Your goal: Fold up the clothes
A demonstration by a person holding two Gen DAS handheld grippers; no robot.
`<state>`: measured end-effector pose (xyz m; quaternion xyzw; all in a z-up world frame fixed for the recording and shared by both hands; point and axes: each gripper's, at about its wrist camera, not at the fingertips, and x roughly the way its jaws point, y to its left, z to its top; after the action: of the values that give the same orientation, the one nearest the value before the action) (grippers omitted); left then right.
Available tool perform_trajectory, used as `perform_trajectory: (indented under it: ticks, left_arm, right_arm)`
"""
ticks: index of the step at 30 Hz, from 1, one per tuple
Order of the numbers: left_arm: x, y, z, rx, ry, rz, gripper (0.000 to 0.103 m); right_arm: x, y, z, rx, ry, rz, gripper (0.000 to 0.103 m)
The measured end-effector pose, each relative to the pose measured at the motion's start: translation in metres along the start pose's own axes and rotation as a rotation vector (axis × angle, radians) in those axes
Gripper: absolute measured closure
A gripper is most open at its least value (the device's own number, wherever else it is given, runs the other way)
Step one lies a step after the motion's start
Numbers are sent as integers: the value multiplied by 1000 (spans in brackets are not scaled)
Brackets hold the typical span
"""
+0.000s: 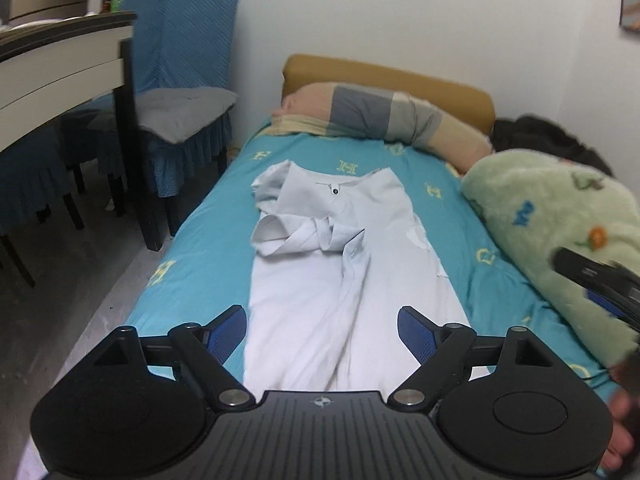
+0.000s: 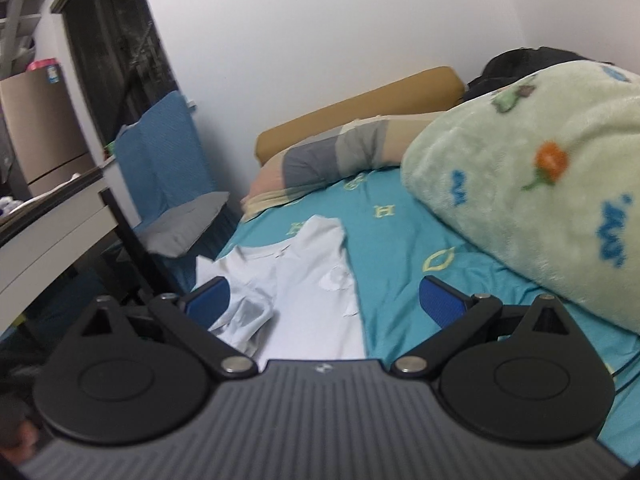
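The shirt (image 1: 340, 264) lies lengthwise down the middle of the bed (image 1: 192, 264), collar at the far end toward the pillow (image 1: 384, 120), both long sides turned in and one sleeve bunched across the chest just left of centre. The left gripper (image 1: 322, 330) hovers over the near hem with its jaws released, nothing between them; the right gripper (image 2: 324, 300) hangs over the shirt's right edge, jaws likewise wide and empty. The likely next fold brings the hem up toward the collar, and that is where trouble could start: the crumpled sleeve (it sits loose, not flat) would make a lump under the fold or slide out sideways. The cloth looks thin, so a pinch at the hem may catch the sheet as well and drag it. The blanket (image 2: 532, 184) lies close on the right, and a wide swing there could snag it.
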<state>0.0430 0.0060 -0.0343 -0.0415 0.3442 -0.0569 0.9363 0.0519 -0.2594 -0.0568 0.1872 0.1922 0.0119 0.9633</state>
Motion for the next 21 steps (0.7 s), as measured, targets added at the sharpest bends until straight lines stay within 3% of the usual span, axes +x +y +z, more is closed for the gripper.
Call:
perform_trajectory:
  ticks: [5,10,15,21]
  left_arm:
    - [-12,13,-15,-31,4,-42,18]
    - [-11,7,-16,35,-31,-63,18]
    - [-8,0,-20,87,-38,-76,18]
    - [-6,3,-19,74,-52,-73,18]
  right_arm:
    - [1,17,-12,-56,-23,36,2]
    - [9,34,-23,-93,-53,49,2]
    - [24,45,-30,-114,-30,51,2]
    - [46,51,-39,-131,11,61,2]
